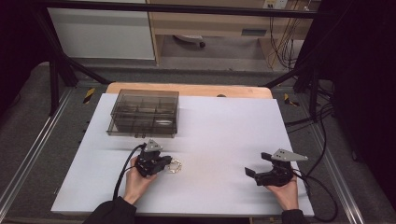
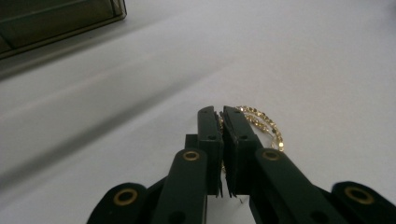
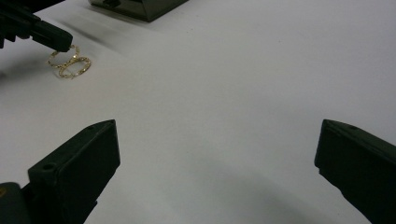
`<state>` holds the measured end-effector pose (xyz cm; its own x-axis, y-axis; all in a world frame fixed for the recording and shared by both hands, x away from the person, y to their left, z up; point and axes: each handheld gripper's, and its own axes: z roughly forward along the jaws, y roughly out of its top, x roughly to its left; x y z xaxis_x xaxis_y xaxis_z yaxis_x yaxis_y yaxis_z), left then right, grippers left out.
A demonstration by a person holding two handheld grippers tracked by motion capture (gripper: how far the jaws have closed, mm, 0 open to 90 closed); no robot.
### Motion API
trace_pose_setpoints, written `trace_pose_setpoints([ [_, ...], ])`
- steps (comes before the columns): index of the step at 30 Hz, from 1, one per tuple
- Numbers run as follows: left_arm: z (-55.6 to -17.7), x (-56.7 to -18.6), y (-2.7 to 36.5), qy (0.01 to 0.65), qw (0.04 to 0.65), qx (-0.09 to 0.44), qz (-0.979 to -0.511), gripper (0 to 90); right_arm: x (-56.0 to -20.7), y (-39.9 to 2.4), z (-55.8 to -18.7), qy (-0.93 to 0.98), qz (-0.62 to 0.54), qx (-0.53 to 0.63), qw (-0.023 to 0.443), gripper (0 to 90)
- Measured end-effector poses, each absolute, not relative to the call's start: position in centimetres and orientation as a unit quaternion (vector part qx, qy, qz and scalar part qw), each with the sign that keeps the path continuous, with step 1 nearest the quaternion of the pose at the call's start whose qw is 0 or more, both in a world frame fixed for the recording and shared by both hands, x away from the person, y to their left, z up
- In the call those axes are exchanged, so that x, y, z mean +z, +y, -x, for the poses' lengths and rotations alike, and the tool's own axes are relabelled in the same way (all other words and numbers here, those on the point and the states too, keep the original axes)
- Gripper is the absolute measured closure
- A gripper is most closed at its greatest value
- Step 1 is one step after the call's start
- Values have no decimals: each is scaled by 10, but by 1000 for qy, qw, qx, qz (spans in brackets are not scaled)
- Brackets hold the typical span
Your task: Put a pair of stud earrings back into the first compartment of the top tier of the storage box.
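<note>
The left gripper [image 2: 222, 112] has its two black jaws pressed tight together, and they pinch the edge of a gold bracelet [image 2: 264, 126]. The bracelet is a little ring of shiny beads. Most of it lies on the white table [image 1: 215, 135], just past the tips of the jaws. From the high view, the left gripper [image 1: 169, 161] sits in the person's left hand [image 1: 137, 179] near the front of the table, and the gold bracelet [image 1: 176, 165] is right beside it. A see-through box [image 1: 144, 112] with small rooms inside stands farther back, close to the far edge. The right gripper [image 1: 250, 171] is well apart on the other side, held in the right hand [image 1: 286, 191]. Its jaws stand wide, with only bare table between them. It points toward the bracelet [image 3: 70, 63] from far off.
</note>
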<state>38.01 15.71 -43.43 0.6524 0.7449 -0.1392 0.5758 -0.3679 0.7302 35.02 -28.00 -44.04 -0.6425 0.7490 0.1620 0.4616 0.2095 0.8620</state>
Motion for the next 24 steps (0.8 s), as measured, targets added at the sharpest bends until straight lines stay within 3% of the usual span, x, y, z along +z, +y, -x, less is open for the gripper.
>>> trace_pose_setpoints([
  [24,-363,-407,196,404,399,115,-815,857,-441,-280,-350,764,-398,486,146,5],
])
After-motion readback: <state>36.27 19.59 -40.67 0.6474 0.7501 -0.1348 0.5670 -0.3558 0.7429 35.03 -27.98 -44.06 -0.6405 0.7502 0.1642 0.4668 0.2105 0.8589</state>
